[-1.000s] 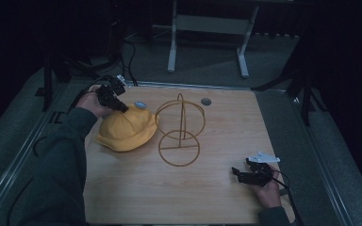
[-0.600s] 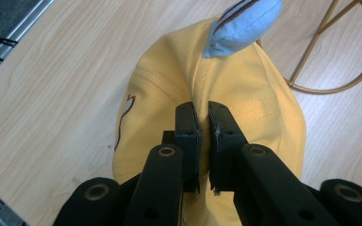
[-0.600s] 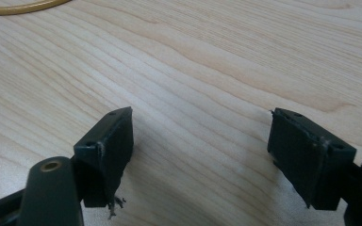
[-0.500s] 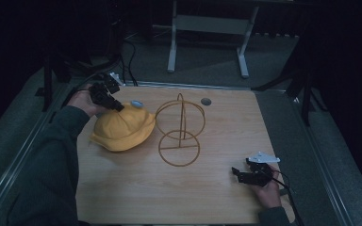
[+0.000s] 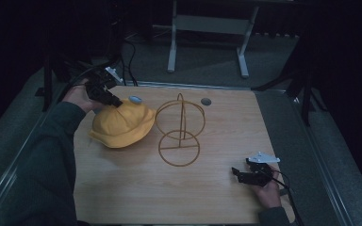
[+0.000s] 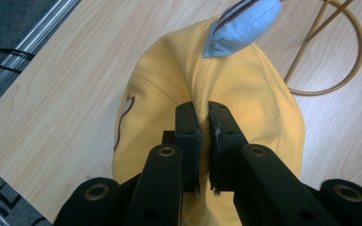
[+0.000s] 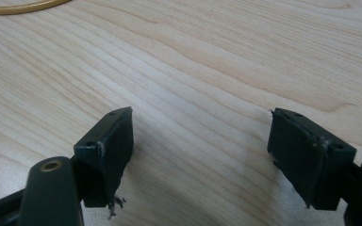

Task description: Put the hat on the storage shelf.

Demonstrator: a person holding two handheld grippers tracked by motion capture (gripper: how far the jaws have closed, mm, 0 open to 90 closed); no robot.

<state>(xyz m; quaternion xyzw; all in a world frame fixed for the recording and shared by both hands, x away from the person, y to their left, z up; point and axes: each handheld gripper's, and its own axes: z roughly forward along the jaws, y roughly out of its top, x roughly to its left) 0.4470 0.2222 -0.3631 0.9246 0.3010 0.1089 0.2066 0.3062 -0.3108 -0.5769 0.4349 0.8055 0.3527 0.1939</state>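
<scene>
High view: left gripper (image 5: 115, 102) pinches the yellow hat (image 5: 120, 126) at far left beside the wire stand (image 5: 179, 132); right gripper (image 5: 236, 173), near right, gapes wide, holding nothing.

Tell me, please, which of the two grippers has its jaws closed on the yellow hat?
The left gripper, at the table's far left: its jaws pinch a fold of the yellow hat. The right gripper rests open over bare wooden table, holding nothing.

No readable text, labels, brands or numbers appear anywhere. The yellow hat (image 6: 245, 94) carries a small dark stitched outline on its side, too unclear to read as lettering.
</scene>
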